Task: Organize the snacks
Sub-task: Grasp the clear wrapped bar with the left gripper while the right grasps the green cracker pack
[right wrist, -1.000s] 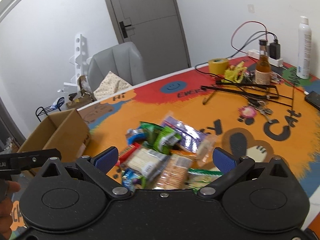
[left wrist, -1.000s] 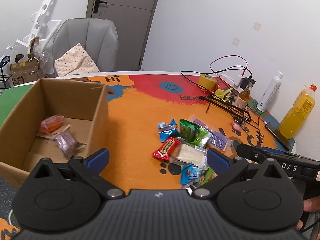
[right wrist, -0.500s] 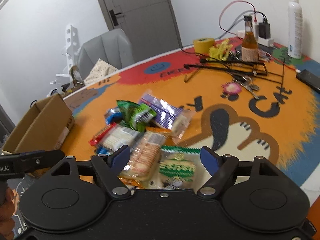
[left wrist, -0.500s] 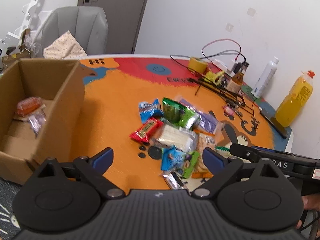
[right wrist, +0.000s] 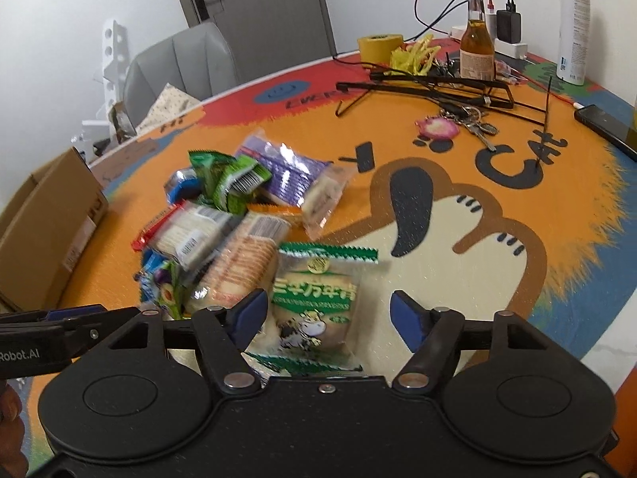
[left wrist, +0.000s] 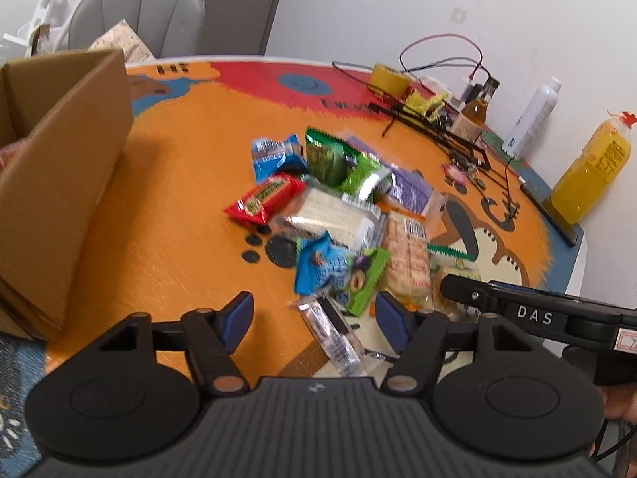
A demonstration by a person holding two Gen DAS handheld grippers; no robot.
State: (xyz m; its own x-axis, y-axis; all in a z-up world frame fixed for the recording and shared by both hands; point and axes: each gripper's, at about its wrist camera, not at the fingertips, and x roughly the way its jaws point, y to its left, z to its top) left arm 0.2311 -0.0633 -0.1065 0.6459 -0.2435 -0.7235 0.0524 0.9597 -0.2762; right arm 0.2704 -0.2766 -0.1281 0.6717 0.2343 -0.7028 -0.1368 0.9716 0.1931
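Observation:
A pile of snack packets lies mid-table. In the left wrist view my left gripper [left wrist: 314, 320] is open, low over a clear-wrapped bar [left wrist: 332, 332] at the pile's near edge, next to a blue packet [left wrist: 318, 265] and a red packet [left wrist: 264, 199]. The cardboard box [left wrist: 59, 175] stands at the left. In the right wrist view my right gripper [right wrist: 328, 314] is open around a green-and-white packet with a cow picture [right wrist: 312, 302]. A cracker pack [right wrist: 247, 263] lies just left of it. The box [right wrist: 47, 231] is at the far left.
At the table's back right are a yellow tape roll [left wrist: 388, 79], black metal rods [right wrist: 430, 89], a small amber bottle [right wrist: 476, 49], keys [right wrist: 458, 123], a white spray bottle [right wrist: 575, 24], a phone [right wrist: 605, 125] and an orange juice bottle [left wrist: 593, 167]. A grey chair [left wrist: 139, 12] stands behind.
Both grippers have moved forward and down onto the snack pile. The box has slid to the left edge of the left view. Both jaws have narrowed somewhat.

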